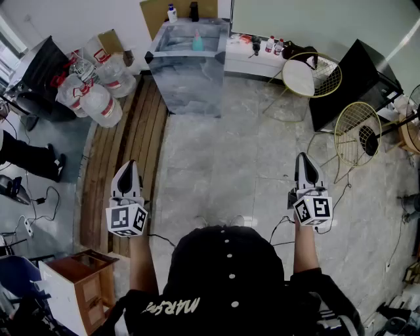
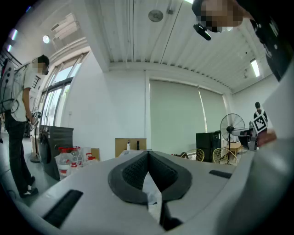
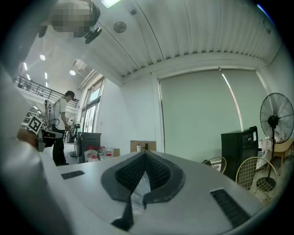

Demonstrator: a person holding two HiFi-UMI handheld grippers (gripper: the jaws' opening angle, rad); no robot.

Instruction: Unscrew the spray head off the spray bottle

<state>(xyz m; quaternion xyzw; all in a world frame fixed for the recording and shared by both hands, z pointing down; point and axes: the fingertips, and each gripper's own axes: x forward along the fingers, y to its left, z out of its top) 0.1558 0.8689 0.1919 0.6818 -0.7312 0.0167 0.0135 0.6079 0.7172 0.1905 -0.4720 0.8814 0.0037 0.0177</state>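
A teal spray bottle (image 1: 197, 42) stands on the grey table (image 1: 190, 79) at the far end of the room, well ahead of both grippers. My left gripper (image 1: 128, 165) is held level over the wooden floor strip, shut and empty. My right gripper (image 1: 304, 158) hovers level over the stone floor, also shut with nothing in it. In the left gripper view the left gripper (image 2: 148, 153) shows its ribbed pads pressed together. The right gripper (image 3: 145, 154) looks the same in its own view. The jaws hide the teal bottle in both gripper views.
A white bottle (image 1: 172, 12) and a dark bottle (image 1: 194, 10) stand on a cardboard box behind the table. Water jugs (image 1: 98, 92) crowd the far left. Wire chairs (image 1: 357, 131), a black cabinet (image 1: 354, 79) and a fan (image 3: 275, 121) are on the right. A person (image 2: 18, 124) stands at the left.
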